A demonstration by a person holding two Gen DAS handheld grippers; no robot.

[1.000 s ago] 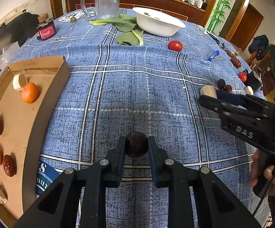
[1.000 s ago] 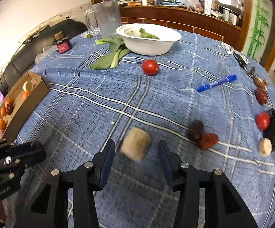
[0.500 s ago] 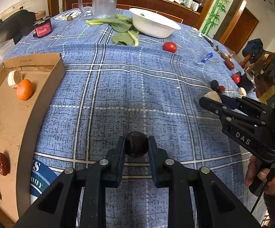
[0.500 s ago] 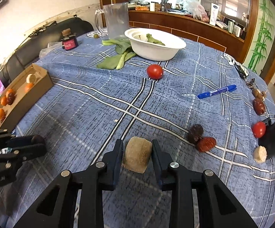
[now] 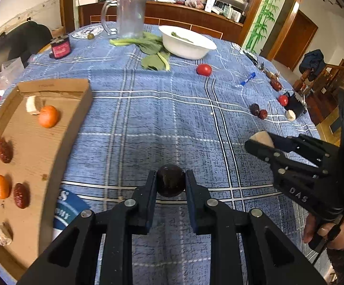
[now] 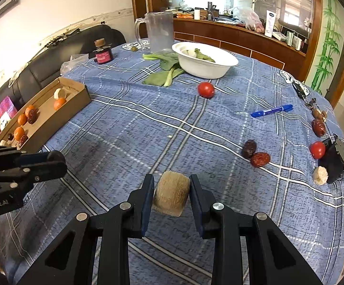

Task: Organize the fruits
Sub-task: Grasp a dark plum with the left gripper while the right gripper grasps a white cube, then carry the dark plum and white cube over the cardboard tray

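Dark and round, a fruit (image 5: 170, 183) sits clenched in the left gripper (image 5: 170, 185); the right gripper (image 6: 171, 196) grips a tan cut chunk (image 6: 171, 196). Both likely belong in the cardboard tray (image 5: 60, 142) at nine o'clock: carry them level and release low. Only the right view shows the pink card (image 6: 2, 116) behind the tray.

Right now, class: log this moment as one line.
left tongs: shut on dark fruit | right tongs: shut on tan chunk | box: part filled
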